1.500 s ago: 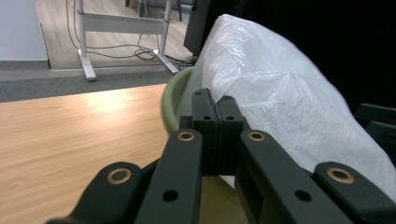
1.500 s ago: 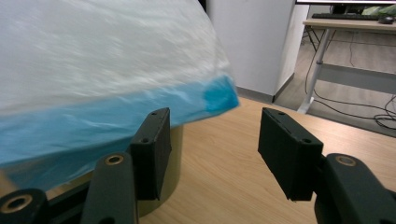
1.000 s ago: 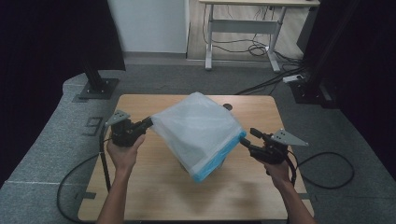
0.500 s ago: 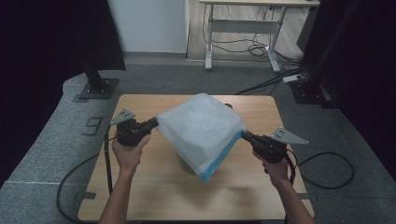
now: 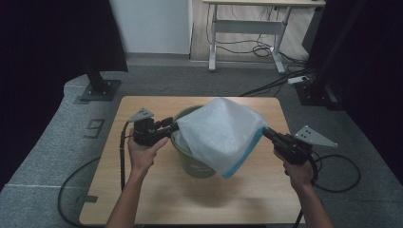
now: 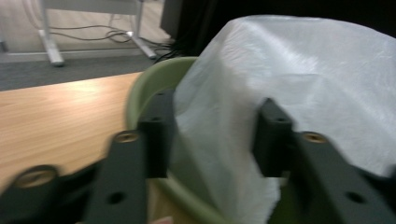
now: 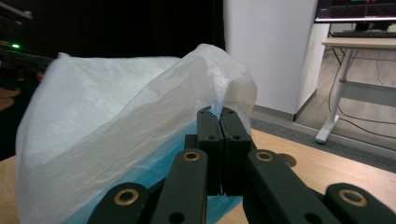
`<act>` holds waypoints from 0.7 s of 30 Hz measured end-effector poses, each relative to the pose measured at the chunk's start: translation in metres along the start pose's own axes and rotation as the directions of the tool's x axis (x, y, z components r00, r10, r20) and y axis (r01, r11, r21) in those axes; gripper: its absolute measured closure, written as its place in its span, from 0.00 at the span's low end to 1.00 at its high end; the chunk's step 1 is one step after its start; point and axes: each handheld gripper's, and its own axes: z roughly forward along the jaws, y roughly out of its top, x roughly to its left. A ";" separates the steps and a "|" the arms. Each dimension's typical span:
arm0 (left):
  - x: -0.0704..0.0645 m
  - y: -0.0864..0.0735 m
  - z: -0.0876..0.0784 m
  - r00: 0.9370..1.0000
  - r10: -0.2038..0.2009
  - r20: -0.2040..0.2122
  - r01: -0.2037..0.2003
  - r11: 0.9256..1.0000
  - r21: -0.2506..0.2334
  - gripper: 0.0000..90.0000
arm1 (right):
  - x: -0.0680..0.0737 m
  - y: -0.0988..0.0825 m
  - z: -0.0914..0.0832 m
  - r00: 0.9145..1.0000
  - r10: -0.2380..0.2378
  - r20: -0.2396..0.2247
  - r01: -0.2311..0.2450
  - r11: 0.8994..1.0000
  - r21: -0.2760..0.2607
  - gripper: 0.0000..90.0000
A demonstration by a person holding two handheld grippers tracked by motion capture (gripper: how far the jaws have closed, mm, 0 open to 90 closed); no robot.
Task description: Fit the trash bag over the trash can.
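The thin white bag (image 5: 218, 133) hung over the green bin (image 5: 192, 161), light and limp. The right gripper (image 7: 219, 122) pinched its hem; the left gripper (image 6: 212, 135), jaws just opening, stood apart around loose film.

A large digit "9" (image 5: 95, 127) is marked on the grey floor mat (image 5: 57, 156) just left of the wooden table in the high view, lying at a slant. The green bucket (image 5: 192, 164) carries a pale print low on its front wall, too small and blurred to read. In the right gripper view a monitor (image 7: 357, 9) at the top right shows coloured lines of characters that cannot be made out.
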 end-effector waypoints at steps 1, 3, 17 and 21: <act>0.000 0.000 -0.004 1.000 0.011 -0.013 -0.011 1.000 0.012 0.52 | -0.001 0.000 0.000 1.000 0.005 0.004 -0.005 1.000 0.002 0.97; -0.002 -0.001 -0.012 0.999 0.041 -0.034 -0.040 0.999 0.020 0.44 | -0.003 -0.002 0.000 1.000 0.018 0.012 -0.018 1.000 0.006 0.97; -0.009 0.002 -0.049 0.992 0.123 -0.006 -0.123 0.992 0.028 0.18 | -0.006 -0.002 0.003 0.998 0.039 0.044 -0.040 0.999 0.027 0.97; -0.007 -0.004 -0.058 0.991 0.131 0.011 -0.131 0.990 0.058 0.16 | -0.011 -0.003 0.003 0.997 0.055 0.050 -0.056 0.998 0.034 0.97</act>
